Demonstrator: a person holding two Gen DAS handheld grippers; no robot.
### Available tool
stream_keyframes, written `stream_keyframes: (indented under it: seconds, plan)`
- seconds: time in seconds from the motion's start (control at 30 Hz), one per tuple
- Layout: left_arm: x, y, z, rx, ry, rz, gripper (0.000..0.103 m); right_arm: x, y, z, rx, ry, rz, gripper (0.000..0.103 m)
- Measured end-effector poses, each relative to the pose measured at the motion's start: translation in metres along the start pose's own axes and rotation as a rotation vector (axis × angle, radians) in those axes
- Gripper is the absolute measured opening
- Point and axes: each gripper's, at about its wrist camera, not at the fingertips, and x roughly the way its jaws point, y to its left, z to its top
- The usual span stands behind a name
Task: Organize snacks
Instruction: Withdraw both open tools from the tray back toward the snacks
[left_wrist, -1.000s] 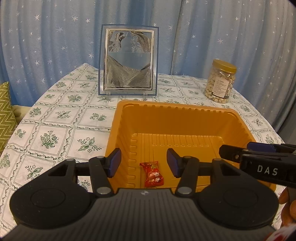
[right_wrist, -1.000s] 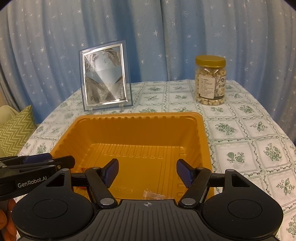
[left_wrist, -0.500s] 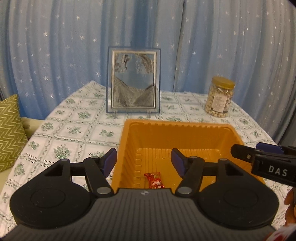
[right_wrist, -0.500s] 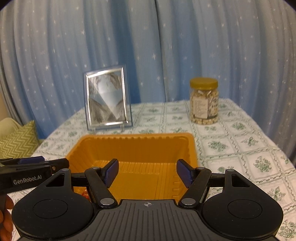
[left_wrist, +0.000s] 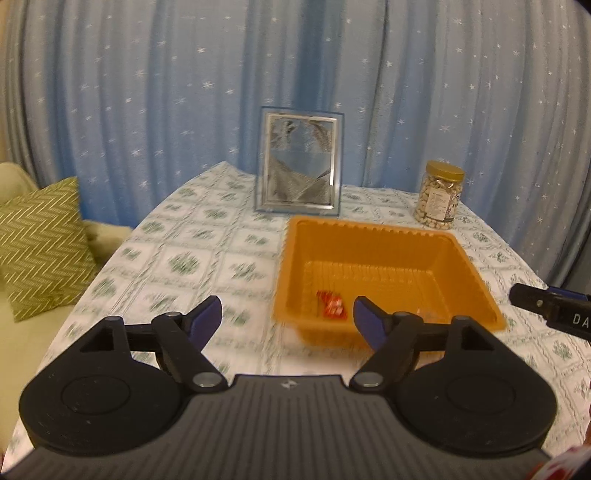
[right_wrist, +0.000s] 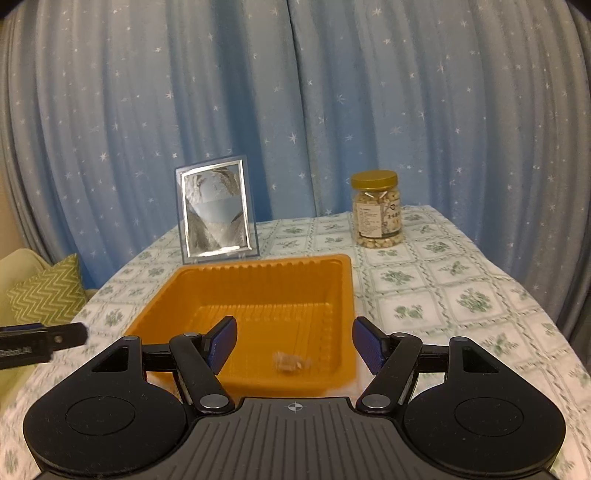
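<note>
1. Two grippers are in your hands, and neither carries anything: your left gripper (left_wrist: 288, 319) has its blue fingers (left_wrist: 207, 318) spread wide, and your right gripper (right_wrist: 293, 341) is spread just as wide.
2. At 9 o'clock of the left wrist view, a green zigzag cushion (left_wrist: 40, 243) leans on a pale sofa, off the edge of the table (left_wrist: 192, 258) with its floral cloth.
3. At 12 o'clock in that view, a framed picture (left_wrist: 301, 173) stands upright at the far side of the table, just behind the orange tray (left_wrist: 373, 230).
4. The tray lies on the cloth ahead of you at about 1 o'clock. Your left gripper's right finger overlaps its near left corner in the view; whether it touches is unclear.
5. Inside the tray, near its front wall, a red wrapped snack (left_wrist: 331, 308) lies flat on the ribbed floor.
6. From the right wrist view, a small clear-wrapped snack (right_wrist: 290, 361) also lies on the tray floor near the front wall, blurred, between your right gripper's fingers in the view.
7. At 2 o'clock, a jar of nuts (left_wrist: 439, 196) with a gold lid stands upright beyond the tray's far right corner, apart from it.
8. At 3 o'clock of the left view, the tip of your right gripper shows beside the tray.
</note>
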Motion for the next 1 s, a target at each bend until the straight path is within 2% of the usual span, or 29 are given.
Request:
stream_keyframes:
  seconds: [0.27, 0.53, 0.67, 1.0]
  plan:
    - [-0.051, 0.017, -0.048, -0.041, 0.041, 0.039, 0.081, -0.041, -0.001, -0.044, -0.005, 0.06, -0.005, 0.069]
    - [-0.07, 0.026, -0.081, -0.043, 0.099, 0.038, 0.081, -0.071, 0.008, -0.079, 0.008, 0.118, 0.0, 0.069]
    - [-0.072, 0.028, -0.09, -0.04, 0.115, 0.043, 0.081, -0.07, 0.016, -0.091, -0.015, 0.163, 0.013, 0.069]
    - [-0.067, 0.029, -0.101, -0.03, 0.147, 0.029, 0.081, -0.057, 0.02, -0.101, -0.036, 0.201, 0.031, 0.069]
